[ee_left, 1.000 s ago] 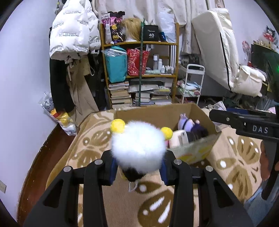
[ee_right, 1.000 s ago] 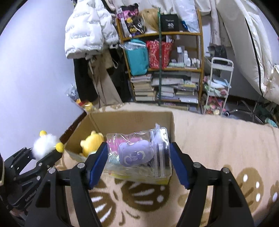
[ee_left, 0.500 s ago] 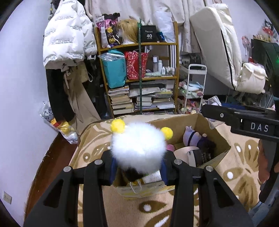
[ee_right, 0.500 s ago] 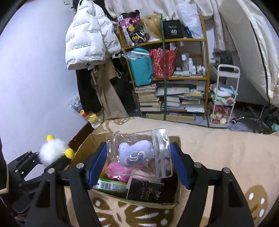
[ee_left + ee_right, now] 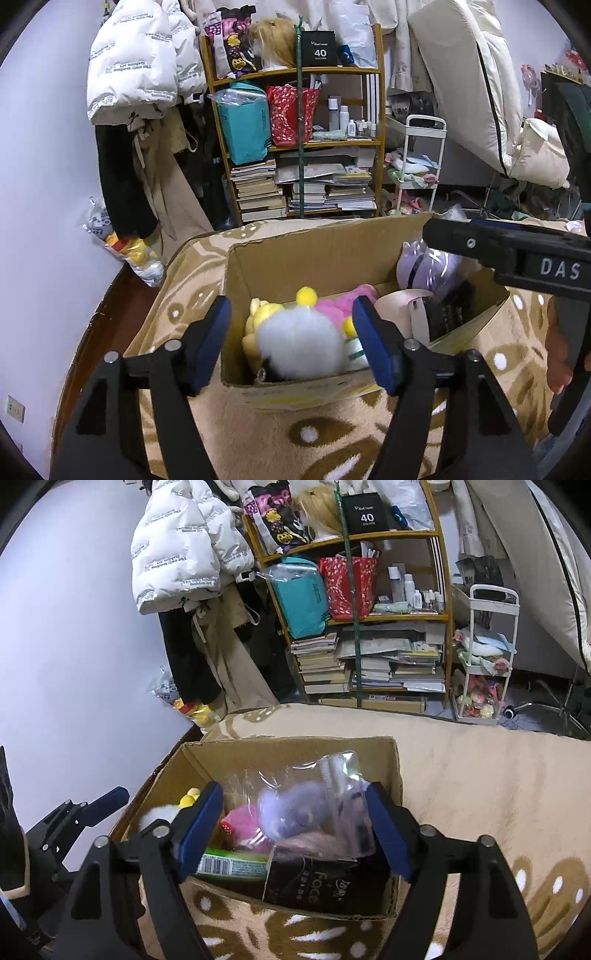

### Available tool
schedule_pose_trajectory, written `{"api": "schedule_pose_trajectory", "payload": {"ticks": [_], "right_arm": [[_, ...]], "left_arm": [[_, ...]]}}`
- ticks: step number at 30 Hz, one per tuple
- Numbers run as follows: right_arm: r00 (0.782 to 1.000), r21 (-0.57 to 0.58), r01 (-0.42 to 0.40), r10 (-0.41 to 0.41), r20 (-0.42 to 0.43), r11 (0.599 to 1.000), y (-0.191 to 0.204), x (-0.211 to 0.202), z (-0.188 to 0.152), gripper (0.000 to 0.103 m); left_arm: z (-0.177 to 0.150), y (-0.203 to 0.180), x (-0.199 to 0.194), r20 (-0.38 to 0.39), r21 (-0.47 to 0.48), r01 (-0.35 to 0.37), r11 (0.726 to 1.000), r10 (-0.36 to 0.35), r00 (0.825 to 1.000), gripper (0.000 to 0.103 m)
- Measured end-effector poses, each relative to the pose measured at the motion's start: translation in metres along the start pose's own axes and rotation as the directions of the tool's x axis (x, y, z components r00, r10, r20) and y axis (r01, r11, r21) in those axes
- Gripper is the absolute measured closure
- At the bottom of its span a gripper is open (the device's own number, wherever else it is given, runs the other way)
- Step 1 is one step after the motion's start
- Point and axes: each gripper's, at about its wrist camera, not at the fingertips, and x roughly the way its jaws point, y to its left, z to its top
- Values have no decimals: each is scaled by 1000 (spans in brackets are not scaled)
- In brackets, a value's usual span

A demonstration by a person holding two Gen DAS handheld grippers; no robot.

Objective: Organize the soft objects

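Item: white fluffy plush ball with yellow pompoms (image 5: 300,341), lower centre of the left view, lying inside the open brown cardboard box (image 5: 317,249). Judged light, compressible, best pinched across its middle.

Left gripper (image 5: 291,341): fingers spread, released, clear of it.

Right gripper (image 5: 295,825): fingers parted beside a clear zip bag holding a lilac plush (image 5: 314,808); contact uncertain.

Box floor hidden.
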Motion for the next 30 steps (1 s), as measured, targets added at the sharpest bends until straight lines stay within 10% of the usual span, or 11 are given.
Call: {"api": "schedule_pose_trajectory", "payload": {"ticks": [30], "right_arm": [[978, -67, 138, -126, 164, 988, 27, -144, -24, 0]], "left_arm": [[-25, 21, -163, 159, -57, -153, 987, 160, 974, 3]]}}
